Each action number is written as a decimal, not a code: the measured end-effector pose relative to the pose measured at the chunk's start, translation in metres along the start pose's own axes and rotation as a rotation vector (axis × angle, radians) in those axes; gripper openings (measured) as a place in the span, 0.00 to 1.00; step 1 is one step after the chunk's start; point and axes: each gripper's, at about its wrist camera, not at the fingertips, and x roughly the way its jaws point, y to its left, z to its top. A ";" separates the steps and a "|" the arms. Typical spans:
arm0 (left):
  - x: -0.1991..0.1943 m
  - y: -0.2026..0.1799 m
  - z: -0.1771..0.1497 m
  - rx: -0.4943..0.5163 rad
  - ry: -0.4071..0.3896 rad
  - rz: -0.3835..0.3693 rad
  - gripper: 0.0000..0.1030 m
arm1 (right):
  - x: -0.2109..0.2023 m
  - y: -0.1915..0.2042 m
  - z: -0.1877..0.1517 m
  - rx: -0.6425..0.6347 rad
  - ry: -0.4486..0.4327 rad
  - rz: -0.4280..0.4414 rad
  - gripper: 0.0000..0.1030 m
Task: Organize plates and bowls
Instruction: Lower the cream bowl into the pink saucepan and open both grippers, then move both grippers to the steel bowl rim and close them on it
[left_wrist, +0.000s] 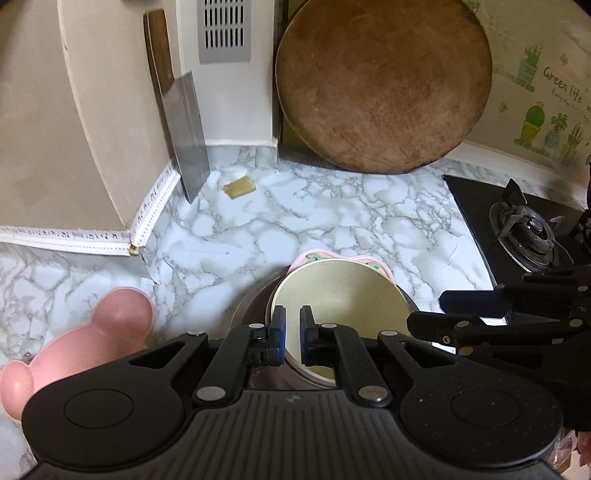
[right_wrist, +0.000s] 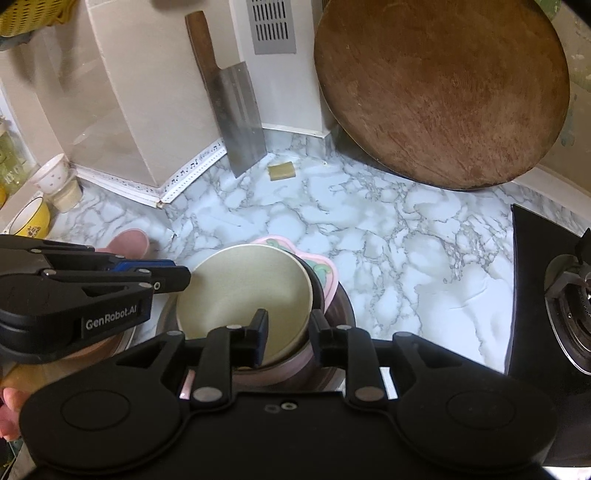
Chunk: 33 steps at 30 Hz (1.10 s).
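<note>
As the cream bowl (right_wrist: 243, 291) sat upright, mouth upward, nested on the stacked dishes, we found the right gripper (right_wrist: 286, 332) clamping its near rim; the left gripper (left_wrist: 292, 328) stood slightly parted over it, gripping nothing.

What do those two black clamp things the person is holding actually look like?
Both are matte black plastic. The left gripper and right gripper each have a broad ribbed body, two round discs, silver rivets on angled linkage bars, and blue-padded fingers. White "GenRobot.AI" lettering marks the left one's side. No cables visible.

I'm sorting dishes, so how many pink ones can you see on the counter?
2: a bear-shaped pink bowl left of the stack, and a pink plate in the stack beneath the cream bowl. The grippers may hide more.
</note>
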 end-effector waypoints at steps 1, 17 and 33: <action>-0.003 -0.001 -0.002 0.001 -0.009 0.000 0.06 | -0.003 0.001 -0.001 -0.006 -0.007 0.000 0.30; -0.052 0.005 -0.037 -0.040 -0.132 -0.012 0.73 | -0.050 -0.002 -0.027 -0.054 -0.136 0.006 0.92; -0.008 0.038 -0.061 -0.061 -0.040 0.008 0.77 | -0.030 -0.023 -0.061 0.042 -0.130 -0.024 0.99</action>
